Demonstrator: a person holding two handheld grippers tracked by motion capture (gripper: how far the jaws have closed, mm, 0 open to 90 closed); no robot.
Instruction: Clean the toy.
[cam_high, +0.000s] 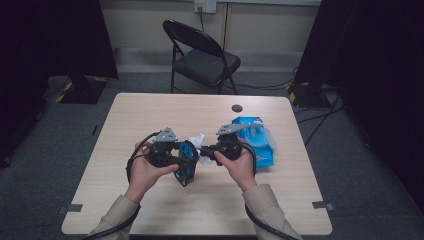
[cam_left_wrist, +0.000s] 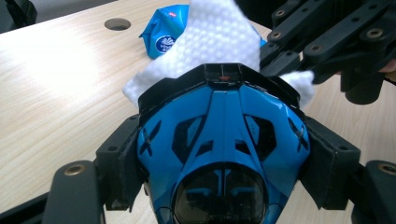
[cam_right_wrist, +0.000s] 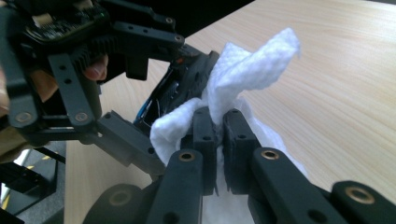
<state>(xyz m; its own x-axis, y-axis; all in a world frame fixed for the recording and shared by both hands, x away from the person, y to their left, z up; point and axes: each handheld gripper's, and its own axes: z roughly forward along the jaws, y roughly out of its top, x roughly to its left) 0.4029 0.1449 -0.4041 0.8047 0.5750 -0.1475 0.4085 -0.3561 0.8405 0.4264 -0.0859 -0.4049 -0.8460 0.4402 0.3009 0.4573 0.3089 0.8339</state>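
So I've got this blue toy car (cam_left_wrist: 223, 140) clamped nose-down between my left gripper (cam_high: 186, 162)'s jaws, held up just above the table (cam_high: 150, 107) near the middle, and a crumpled white wipe (cam_right_wrist: 238, 74) is pressed right against the car's black end. My right gripper (cam_right_wrist: 215, 122) has its jaws pinched nearly together on that wipe, coming in from the side so the two grippers almost meet. The blue wipes pack (cam_high: 257, 140) lies on the table just behind my right hand (cam_high: 240, 165), with a folding chair (cam_high: 202, 57) past the far edge.
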